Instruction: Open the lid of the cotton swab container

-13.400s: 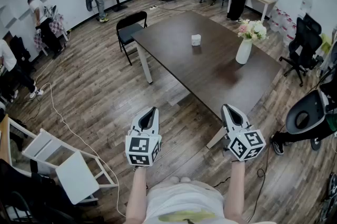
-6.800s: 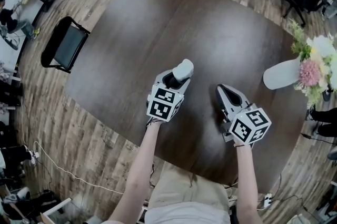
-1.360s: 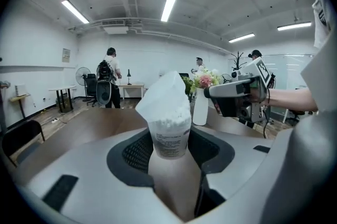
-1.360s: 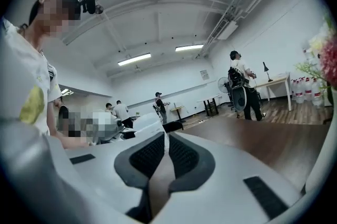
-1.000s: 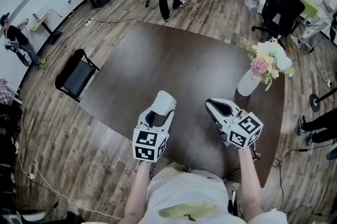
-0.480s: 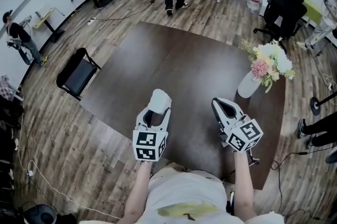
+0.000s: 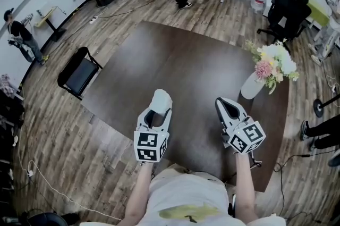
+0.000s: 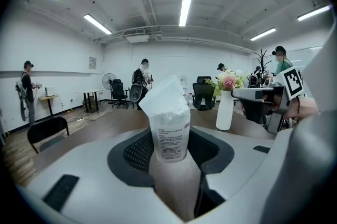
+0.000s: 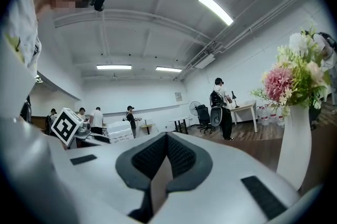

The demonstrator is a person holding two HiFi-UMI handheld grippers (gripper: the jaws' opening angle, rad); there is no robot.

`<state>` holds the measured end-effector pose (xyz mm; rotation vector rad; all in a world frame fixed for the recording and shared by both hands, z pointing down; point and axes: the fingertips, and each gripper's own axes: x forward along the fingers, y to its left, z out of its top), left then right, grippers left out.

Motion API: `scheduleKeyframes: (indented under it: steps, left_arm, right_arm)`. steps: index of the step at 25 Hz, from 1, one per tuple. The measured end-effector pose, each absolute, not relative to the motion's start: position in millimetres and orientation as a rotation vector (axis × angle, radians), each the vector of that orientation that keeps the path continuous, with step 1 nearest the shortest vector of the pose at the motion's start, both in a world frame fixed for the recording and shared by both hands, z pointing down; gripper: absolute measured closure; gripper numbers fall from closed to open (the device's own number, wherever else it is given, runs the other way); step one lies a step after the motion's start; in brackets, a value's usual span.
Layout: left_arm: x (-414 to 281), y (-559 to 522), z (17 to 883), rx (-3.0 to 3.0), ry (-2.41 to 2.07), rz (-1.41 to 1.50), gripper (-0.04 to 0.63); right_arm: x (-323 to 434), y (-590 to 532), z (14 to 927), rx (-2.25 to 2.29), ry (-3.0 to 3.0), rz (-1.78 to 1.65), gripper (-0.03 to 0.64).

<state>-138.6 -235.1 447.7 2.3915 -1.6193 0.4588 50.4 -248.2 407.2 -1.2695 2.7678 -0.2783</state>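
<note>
The cotton swab container (image 8: 169,136) is a small clear tub with a printed label and white swab heads at the top. Its white lid (image 8: 159,95) stands tilted up, open. My left gripper (image 8: 169,153) is shut on the tub's lower part and holds it upright above the dark table (image 7: 175,60). From the head view the container (image 7: 160,99) sticks out of the left gripper (image 7: 158,109). My right gripper (image 7: 223,105) hovers to its right, shut and empty, apart from the tub. In the right gripper view its jaws (image 9: 166,139) meet with nothing between them.
A white vase of flowers (image 7: 254,84) stands on the table's right side, close to the right gripper (image 8: 258,104). A black chair (image 7: 78,73) stands left of the table. Several people and office chairs are at the room's far side.
The right gripper has drawn back to the right, away from the container. The left gripper keeps its hold and has barely moved.
</note>
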Motion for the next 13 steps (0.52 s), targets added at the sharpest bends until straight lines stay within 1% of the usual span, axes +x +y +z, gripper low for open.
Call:
scheduleKeyframes:
  steps: [13]
  left_arm:
    - [-137.2,-237.5,449.0,2.402,-1.601,0.449,0.385]
  right_arm:
    - [53.4,-251.2,408.8,-1.293,2.746,-0.283,0.595]
